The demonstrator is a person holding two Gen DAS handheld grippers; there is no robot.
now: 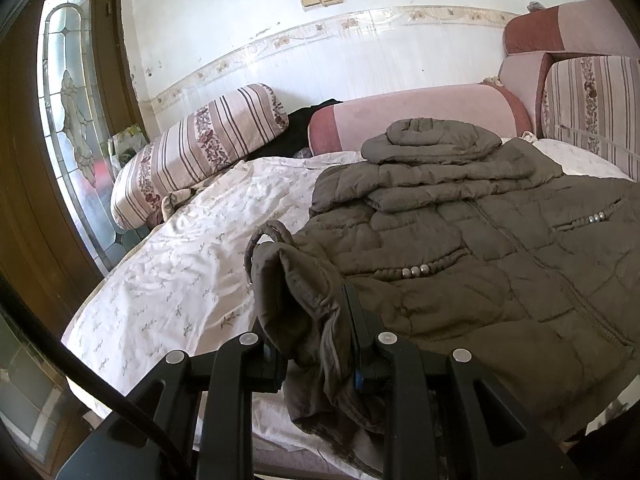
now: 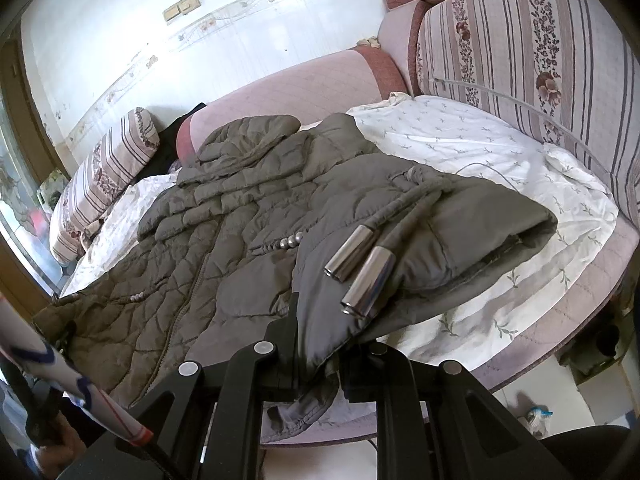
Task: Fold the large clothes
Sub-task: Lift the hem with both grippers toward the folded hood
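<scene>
A large olive-brown quilted jacket [image 1: 480,248] lies spread front-up on a white sheet, its hood bunched at the far end. My left gripper [image 1: 316,320] is shut on a bunched corner of the jacket's hem, which stands up between the black fingers. In the right wrist view the same jacket [image 2: 224,232] stretches away, with its right side folded over. My right gripper [image 2: 320,332] is shut on the folded edge of the jacket. Two drawstring cords with shiny metal end caps [image 2: 360,272] rest on that fold.
The white patterned sheet [image 1: 180,272] covers a pink sofa bed. Striped bolster cushions [image 1: 200,148] and a pink bolster [image 1: 420,116] line the far side. A tall striped cushion [image 2: 520,52] stands at the right. A glazed wooden door [image 1: 68,120] is at the left. A person's sleeve [image 2: 60,376] shows at lower left.
</scene>
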